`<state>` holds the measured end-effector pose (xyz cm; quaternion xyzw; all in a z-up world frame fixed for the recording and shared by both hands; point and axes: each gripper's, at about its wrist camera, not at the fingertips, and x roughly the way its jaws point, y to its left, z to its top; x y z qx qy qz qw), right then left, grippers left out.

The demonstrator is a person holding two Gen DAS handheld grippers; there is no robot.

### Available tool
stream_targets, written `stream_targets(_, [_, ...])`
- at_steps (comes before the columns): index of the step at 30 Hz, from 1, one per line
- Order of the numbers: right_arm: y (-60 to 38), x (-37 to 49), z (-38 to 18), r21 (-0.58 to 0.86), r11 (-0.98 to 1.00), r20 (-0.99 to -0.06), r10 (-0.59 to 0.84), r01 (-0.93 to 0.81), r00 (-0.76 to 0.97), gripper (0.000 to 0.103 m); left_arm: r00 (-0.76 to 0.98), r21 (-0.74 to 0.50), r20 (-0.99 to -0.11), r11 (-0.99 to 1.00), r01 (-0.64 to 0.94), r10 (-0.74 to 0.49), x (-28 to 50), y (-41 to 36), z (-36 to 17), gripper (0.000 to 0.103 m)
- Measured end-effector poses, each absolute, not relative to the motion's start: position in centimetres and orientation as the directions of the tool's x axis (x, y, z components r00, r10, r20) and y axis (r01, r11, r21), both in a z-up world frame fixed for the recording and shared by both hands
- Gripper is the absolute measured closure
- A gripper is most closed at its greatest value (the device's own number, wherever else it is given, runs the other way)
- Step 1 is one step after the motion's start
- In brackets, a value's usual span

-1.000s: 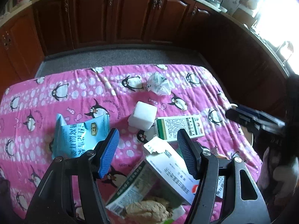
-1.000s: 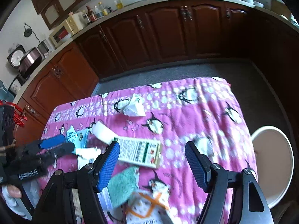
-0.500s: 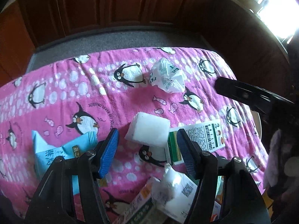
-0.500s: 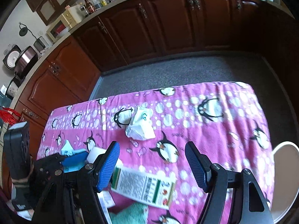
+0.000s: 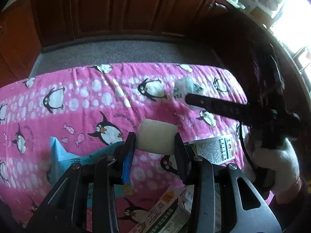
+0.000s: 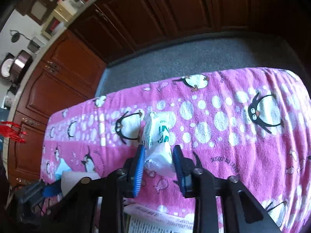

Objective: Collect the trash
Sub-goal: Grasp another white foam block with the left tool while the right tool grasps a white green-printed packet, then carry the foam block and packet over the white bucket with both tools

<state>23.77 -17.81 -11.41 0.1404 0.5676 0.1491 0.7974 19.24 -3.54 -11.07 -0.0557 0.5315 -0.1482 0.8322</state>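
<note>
Two hand-held grippers work a table (image 5: 81, 104) draped in a pink penguin-print cloth, both having just been closing on pieces of trash. The left gripper (image 5: 155, 141) has its jaws pressed against the two sides of a white block (image 5: 156, 137), which sits near the middle of the table, between a pale blue packet (image 5: 64, 159) toward the left edge and a green-and-white box (image 5: 215, 151) toward the right edge. More printed cartons (image 5: 165, 215) lie at the near edge, partly under the gripper's frame.

The right gripper (image 6: 158, 155) is clamped on a crumpled white wrapper (image 6: 157, 134) with green lettering, its blue-ribbed pads pinching the wrapper's lower, bunched part while the printed upper part stands clear above the fingers. The wrapper lies closer to the far edge of the table than the block does, just beside a printed penguin. In the left wrist view the right gripper reaches in from the right edge, held by a gloved hand (image 5: 276, 163), its dark fingers lying over the wrapper (image 5: 184, 91).

Beyond the far edge lie a grey floor and dark wooden cabinets (image 6: 175, 9), with a counter of kitchen items (image 6: 66, 7) at upper left in the right wrist view
</note>
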Motion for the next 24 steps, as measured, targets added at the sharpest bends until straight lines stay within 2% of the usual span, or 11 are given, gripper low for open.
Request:
stream_targets(12, [-22.9, 16.0, -4.7, 0.423, 0.9, -0.799, 0.426, -0.107, 0.425, 0.079, 0.463, -0.207, -0.83, 0.942, 0.263, -0.311, 16.5, -6.6, -6.6, 0.067])
stream_targets(24, [-30.1, 6.8, -2.0, 0.412, 0.911, -0.779, 0.366, -0.024, 0.509, 0.079, 0.463, -0.167, -0.812, 0.902, 0.398, -0.355, 12.0, -13.8, -4.3, 0.067])
